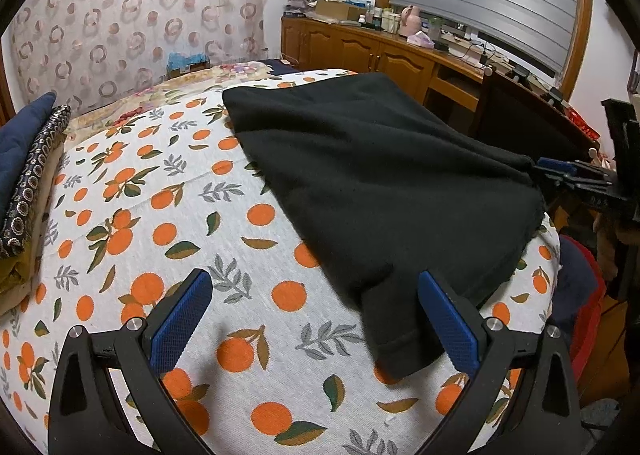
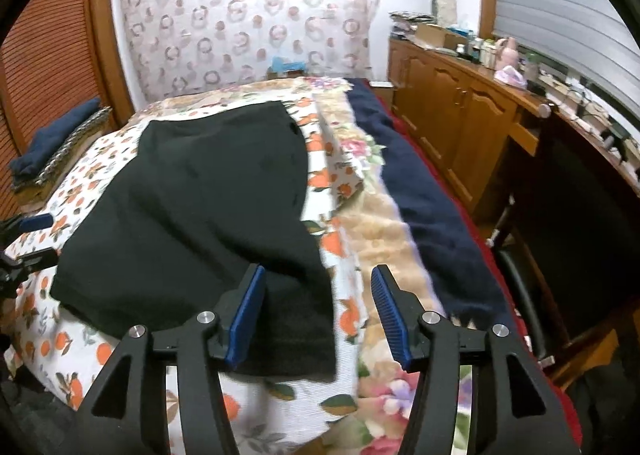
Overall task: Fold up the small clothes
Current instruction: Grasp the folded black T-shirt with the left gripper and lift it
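A black garment [image 1: 372, 179] lies partly folded on the orange-print bed sheet [image 1: 160, 223]; a sleeve [image 1: 396, 331] sticks out toward me. My left gripper [image 1: 316, 315] is open and empty, its right finger beside the sleeve. In the right wrist view the same black garment [image 2: 200, 207] lies spread on the sheet [image 2: 60, 339]. My right gripper [image 2: 318, 311] is open and empty above the garment's near right corner. The right gripper also shows in the left wrist view [image 1: 572, 179] at the garment's far right edge. The left gripper shows at the left edge of the right wrist view [image 2: 32, 239].
A stack of folded clothes [image 1: 24, 183] sits at the bed's left edge. A floral blanket [image 2: 372, 239] and a navy blanket [image 2: 432, 215] lie along the bed's right side. Wooden cabinets [image 2: 452, 111] with clutter and a dark chair [image 1: 516, 119] stand to the right.
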{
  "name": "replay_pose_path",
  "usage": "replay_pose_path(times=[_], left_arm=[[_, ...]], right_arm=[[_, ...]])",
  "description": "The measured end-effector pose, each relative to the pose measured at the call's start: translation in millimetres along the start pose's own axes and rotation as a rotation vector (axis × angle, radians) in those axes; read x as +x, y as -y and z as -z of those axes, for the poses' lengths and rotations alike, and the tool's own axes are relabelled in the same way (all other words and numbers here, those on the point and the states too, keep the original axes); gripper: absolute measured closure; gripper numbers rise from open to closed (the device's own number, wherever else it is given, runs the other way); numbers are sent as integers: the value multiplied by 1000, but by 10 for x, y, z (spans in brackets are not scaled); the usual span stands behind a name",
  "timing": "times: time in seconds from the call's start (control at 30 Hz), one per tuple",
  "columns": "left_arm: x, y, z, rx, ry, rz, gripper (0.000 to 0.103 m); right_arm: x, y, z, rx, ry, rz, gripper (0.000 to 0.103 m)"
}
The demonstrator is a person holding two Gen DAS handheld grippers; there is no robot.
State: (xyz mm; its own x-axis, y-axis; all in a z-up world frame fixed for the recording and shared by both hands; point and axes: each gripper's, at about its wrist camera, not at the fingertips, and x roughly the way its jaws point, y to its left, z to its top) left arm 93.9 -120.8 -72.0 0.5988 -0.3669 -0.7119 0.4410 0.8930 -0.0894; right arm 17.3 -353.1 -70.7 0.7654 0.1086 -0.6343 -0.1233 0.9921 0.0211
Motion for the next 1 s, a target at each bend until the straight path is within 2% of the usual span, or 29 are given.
replay_pose_path(times=[0.13,0.3,0.4,0.5,0.77,0.83,0.9,0.97,1.0], left_arm=[[-20,44,22,10,-6,64,2],[28,105,35,21,-46,118,31],[66,134,54,22,-71,141,40],[92,145,75,14,-90,164,44],[109,168,81,22,-102,174,45],[100,188,88,31,-104,178,52],[107,221,92,43,-114,200,74],[102,268,94,64,-118,205,83],[88,288,90,74,-117,202,86]], right_arm=[[75,-23,62,4,-24,-52,46],[211,28,38,0,-59,-60,46],[209,65,29,4,-82,-84,46],[229,89,31,13,-98,-112,46],[220,52,60,18,-100,-149,46],[218,21,82,4,-95,-163,46],[213,-21,98,-7,-94,-186,55],[207,-53,110,-19,-95,-208,64],[208,-67,112,-25,-99,-235,74]])
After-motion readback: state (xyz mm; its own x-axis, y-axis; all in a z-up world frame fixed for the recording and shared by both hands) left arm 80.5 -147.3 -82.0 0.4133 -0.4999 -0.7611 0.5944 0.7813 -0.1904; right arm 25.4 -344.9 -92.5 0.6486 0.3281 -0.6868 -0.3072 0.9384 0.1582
